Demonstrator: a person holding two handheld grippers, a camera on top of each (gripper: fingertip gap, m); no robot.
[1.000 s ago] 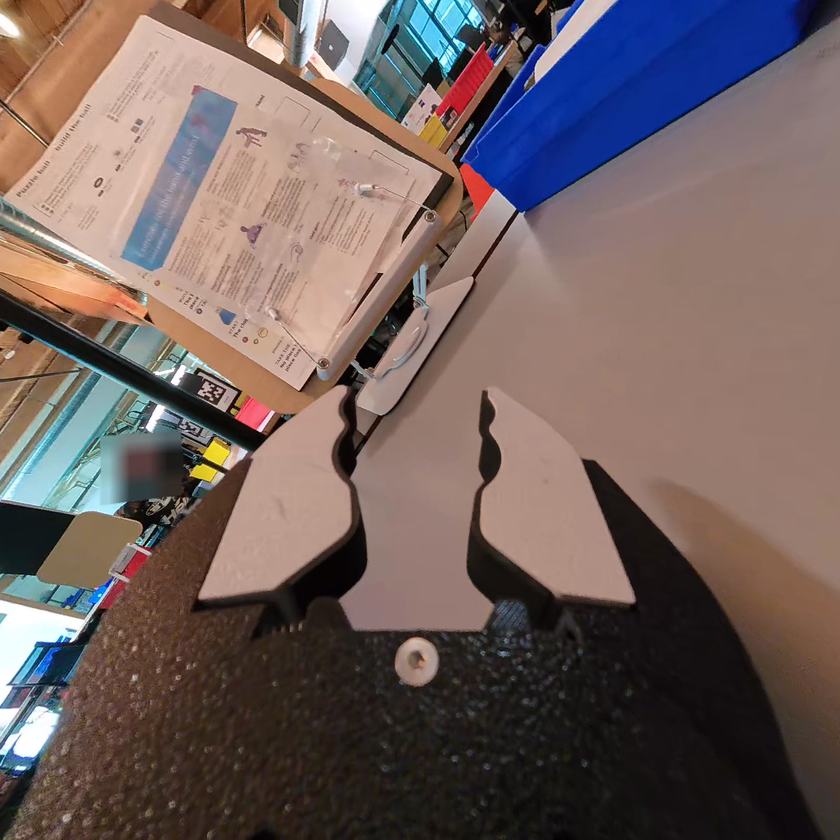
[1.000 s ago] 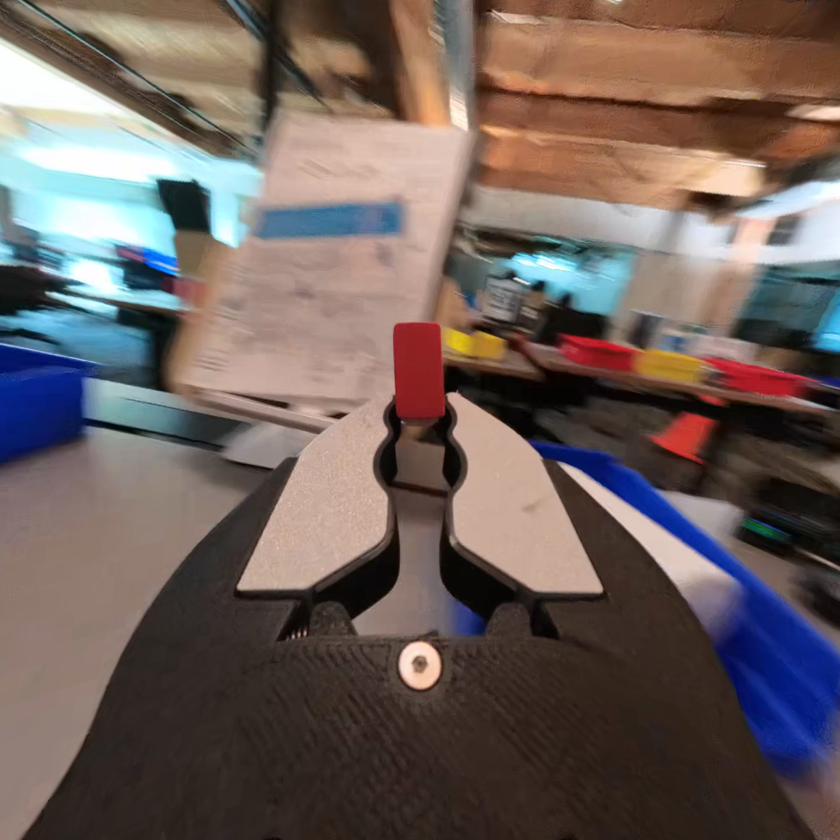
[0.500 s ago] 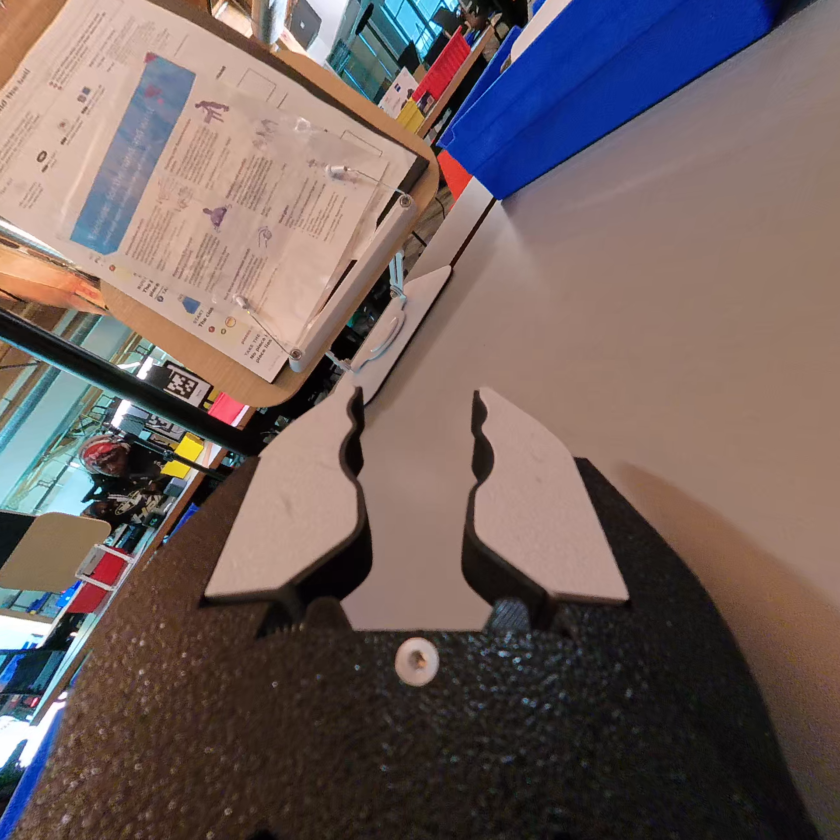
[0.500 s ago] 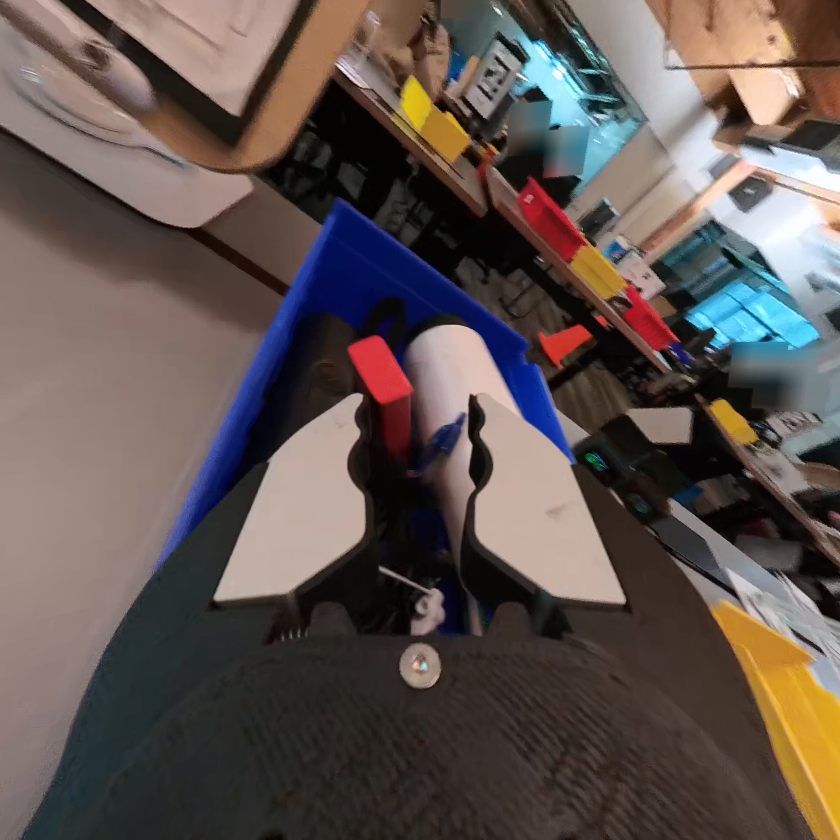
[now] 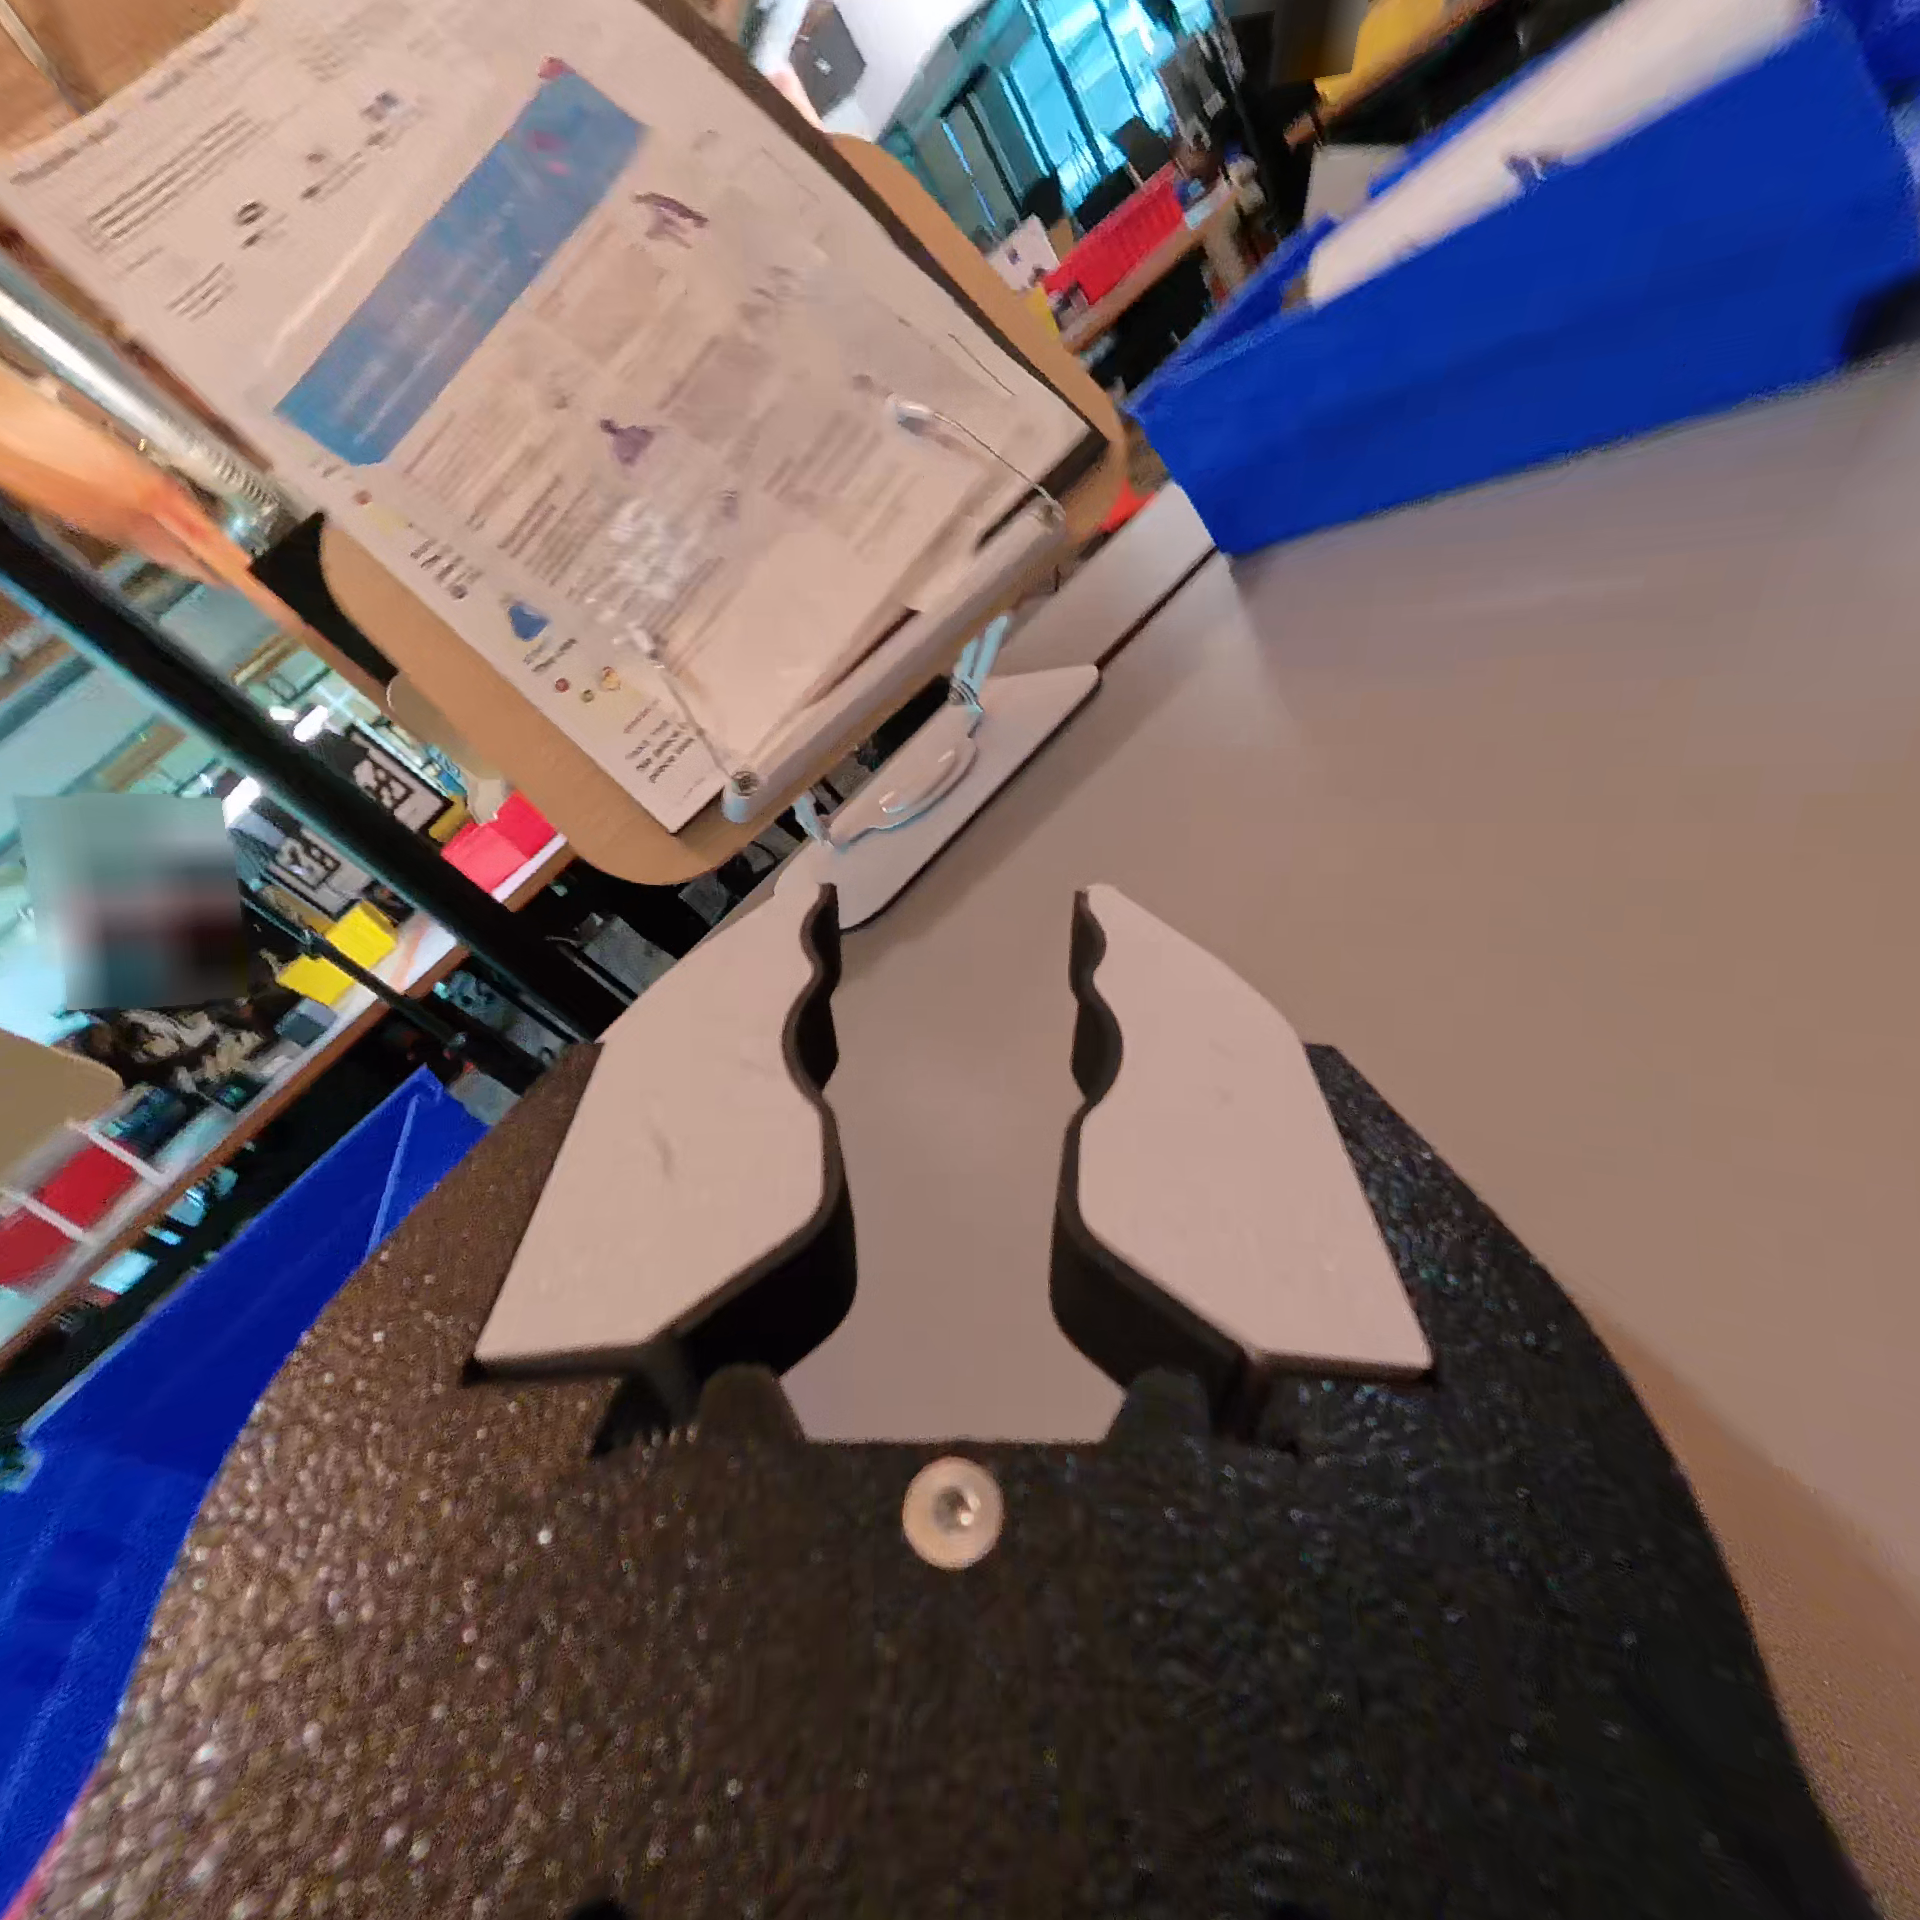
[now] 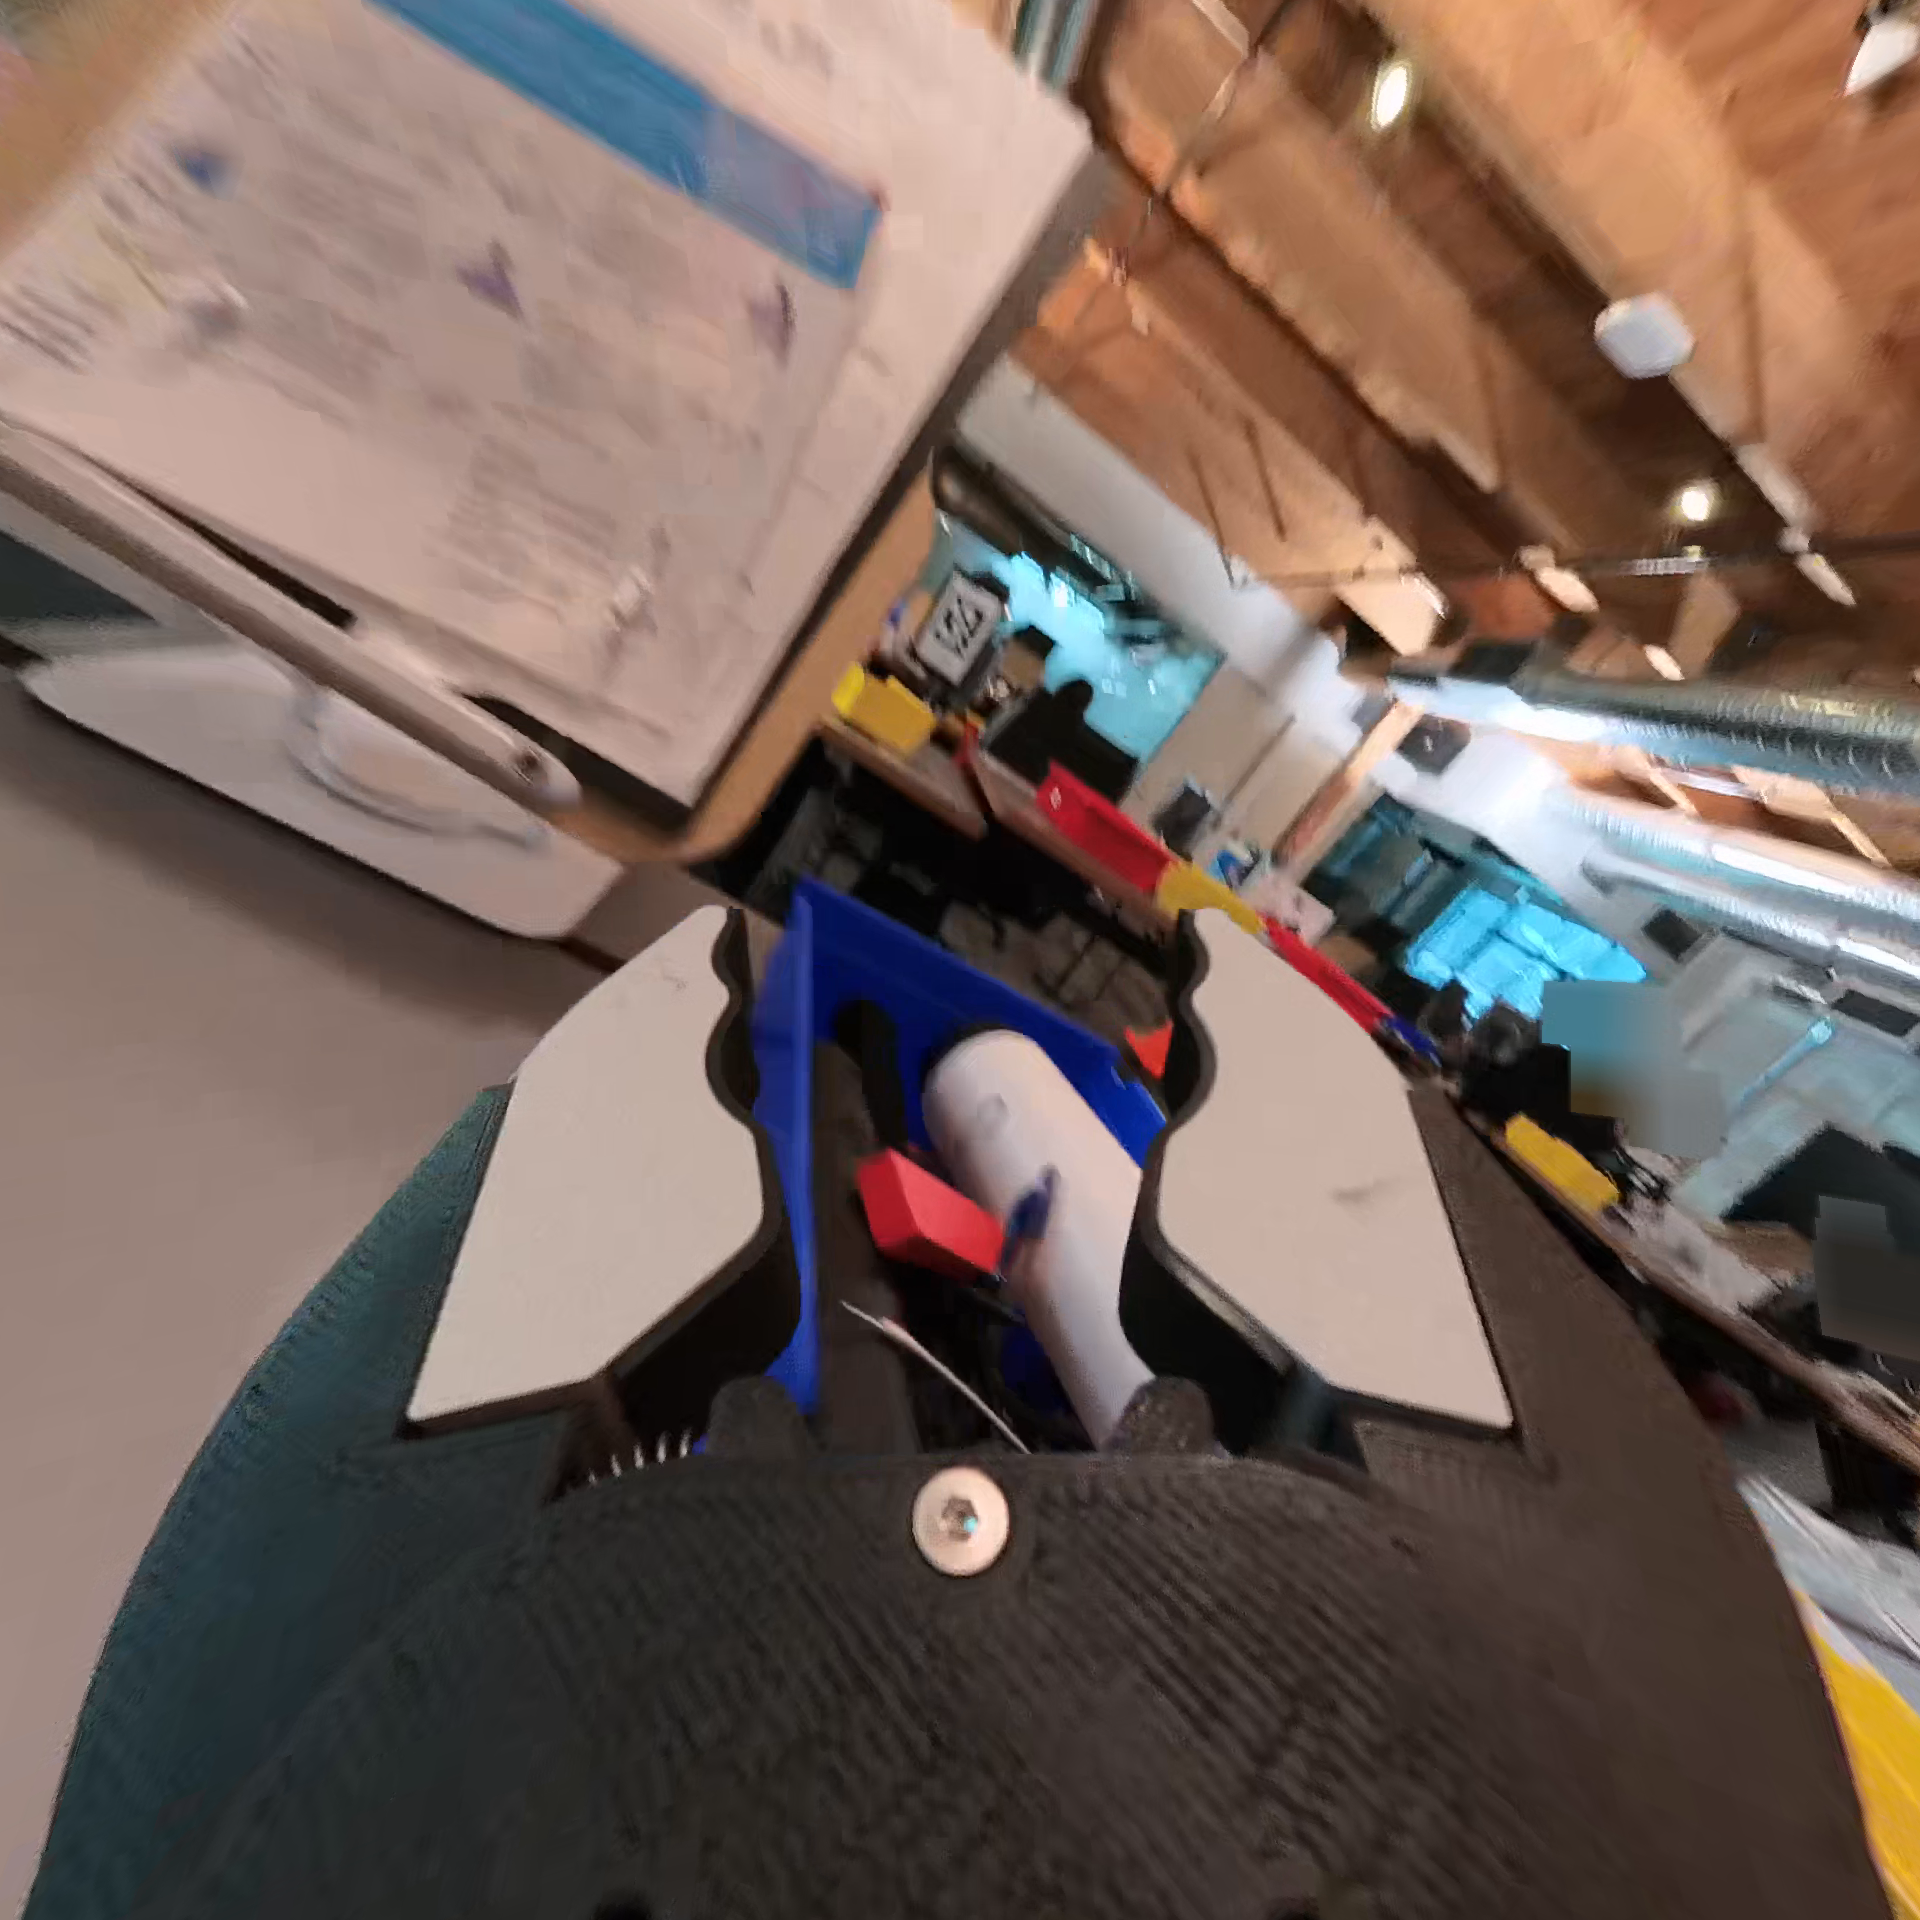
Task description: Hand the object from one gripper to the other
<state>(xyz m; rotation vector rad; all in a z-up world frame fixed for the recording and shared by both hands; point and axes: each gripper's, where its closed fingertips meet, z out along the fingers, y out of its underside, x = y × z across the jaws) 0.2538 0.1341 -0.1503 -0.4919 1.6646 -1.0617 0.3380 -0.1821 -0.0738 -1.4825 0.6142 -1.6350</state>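
Left wrist view: left tool [image 5: 951, 914] stands wide apart and empty over the bare grey worktop [image 5: 1507, 831]; printed sheet on a stand [image 5: 582, 416] blurred beyond.

Right wrist view: right tool [image 6: 961, 930] gapes wide, empty. Small red rectangular block [image 6: 930, 1210] lies in the blue plastic bin [image 6: 894, 966] against a white cylinder [image 6: 1039, 1195]; bin's near contents hidden.

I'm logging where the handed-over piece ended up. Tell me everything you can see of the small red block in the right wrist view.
The small red block is a plain rectangular piece, bright red, smooth and matte like plastic, with rounded edges. It lies tilted inside the blue plastic bin, against a white cylinder with a blue mark, over dark clutter. The right gripper is above it with jaws spread wide, not touching it. Its underside is hidden.
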